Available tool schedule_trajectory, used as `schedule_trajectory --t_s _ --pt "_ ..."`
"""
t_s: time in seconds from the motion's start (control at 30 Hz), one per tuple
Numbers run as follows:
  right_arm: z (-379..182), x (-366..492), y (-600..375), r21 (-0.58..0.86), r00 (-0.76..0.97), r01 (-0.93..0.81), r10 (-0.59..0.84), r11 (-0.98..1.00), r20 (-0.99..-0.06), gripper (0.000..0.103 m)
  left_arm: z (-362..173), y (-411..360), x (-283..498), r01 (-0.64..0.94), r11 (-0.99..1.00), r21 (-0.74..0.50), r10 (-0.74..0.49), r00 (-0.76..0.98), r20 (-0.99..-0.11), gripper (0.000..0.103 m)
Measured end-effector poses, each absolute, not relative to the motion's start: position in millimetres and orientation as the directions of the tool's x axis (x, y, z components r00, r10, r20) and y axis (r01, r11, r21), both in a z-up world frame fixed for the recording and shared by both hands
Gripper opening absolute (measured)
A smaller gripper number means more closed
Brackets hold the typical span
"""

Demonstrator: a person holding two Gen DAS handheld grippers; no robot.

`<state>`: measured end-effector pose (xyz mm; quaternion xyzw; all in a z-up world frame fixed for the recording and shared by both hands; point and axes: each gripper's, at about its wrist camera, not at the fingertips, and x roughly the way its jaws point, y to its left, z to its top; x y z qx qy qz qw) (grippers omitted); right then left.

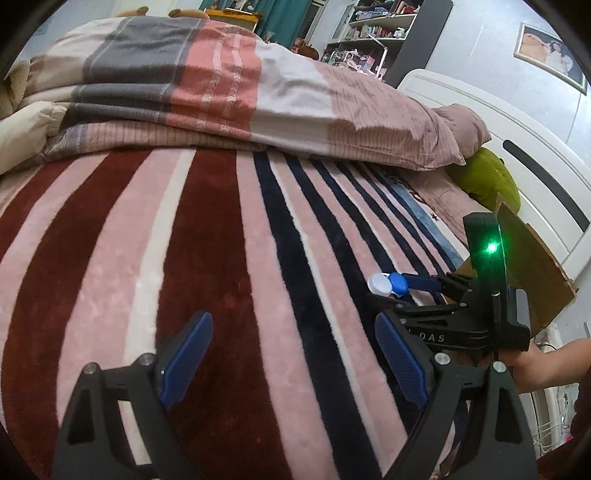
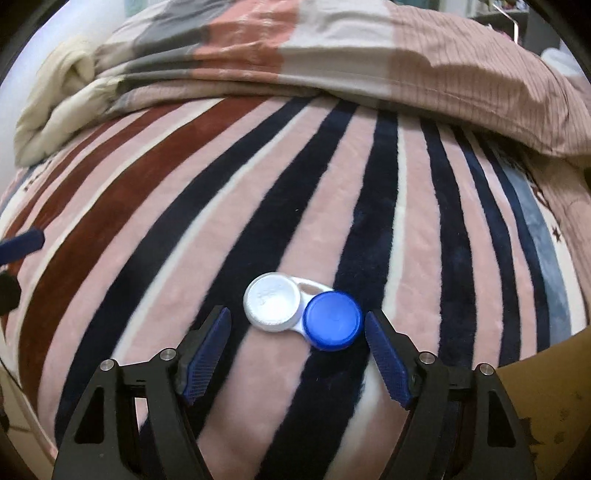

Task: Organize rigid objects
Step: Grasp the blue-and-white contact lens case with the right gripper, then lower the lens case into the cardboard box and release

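Note:
A contact lens case (image 2: 303, 314) with one white cap and one blue cap lies on the striped blanket (image 2: 295, 184). My right gripper (image 2: 297, 325) is open, its blue fingertips on either side of the case, apart from it. In the left wrist view the case (image 1: 388, 285) shows at the right gripper's tip (image 1: 417, 284). My left gripper (image 1: 291, 332) is open and empty over the blanket, left of the right gripper.
A folded quilt (image 1: 221, 92) lies across the far side of the bed. A cardboard box (image 1: 532, 258) stands at the right by a green pillow (image 1: 487, 177) and white headboard (image 1: 517, 129). Shelves (image 1: 373, 33) stand far behind.

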<state>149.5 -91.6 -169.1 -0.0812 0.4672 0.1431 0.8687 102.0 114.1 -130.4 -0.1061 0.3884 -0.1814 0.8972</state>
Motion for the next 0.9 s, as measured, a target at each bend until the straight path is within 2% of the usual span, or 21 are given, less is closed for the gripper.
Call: schedule_trajectory --t_s 0.07,0.13,0.33,0.5,0.57,0.63,0.73,0.9 --pt "-168.5 150.5 -91.4 -0.003 0.531 -0.321 0.178 0.947 -0.828 0.072 -130.8 113.3 102.1 0.242 0.911 -0.333 -0.409 0.630 -0.660 0.088" --pt "-168.1 150.0 -91.8 0.007 0.541 -0.325 0.192 0.946 -0.819 0.058 -130.1 112.7 100.6 0.243 0.911 -0.332 -0.409 0.629 -0.661 0.088" --pt "-151.2 131.8 -84.2 -0.002 0.582 -0.392 0.247 0.920 -0.775 0.058 -110.6 101.4 95.8 0.279 0.894 -0.351 -0.447 0.618 -0.647 0.088" --pt "-108.2 87.9 -71.0 0.009 0.587 -0.548 0.392 0.836 -0.708 0.058 -75.7 77.1 86.9 0.356 0.838 -0.414 -0.545 0.589 -0.597 0.087" --pt "-89.4 70.6 -70.2 0.017 0.581 -0.594 0.444 0.804 -0.682 0.058 -59.7 61.4 82.6 0.377 0.824 -0.423 -0.566 0.577 -0.589 0.078" --pt "-73.5 56.8 -74.0 0.015 0.590 -0.617 0.475 0.787 -0.652 0.058 -47.4 44.9 80.0 0.414 0.804 -0.427 -0.594 0.548 -0.588 0.050" --pt "-46.3 38.3 -88.0 -0.002 0.629 -0.630 0.509 0.776 -0.588 0.058 -22.3 14.7 74.8 0.469 0.768 -0.436 -0.639 0.517 -0.569 0.028" --pt "-15.6 23.1 -129.0 -0.018 0.679 -0.611 0.512 0.792 -0.526 0.058 8.8 -32.1 69.7 0.524 0.758 -0.388 -0.645 0.518 -0.561 0.027"
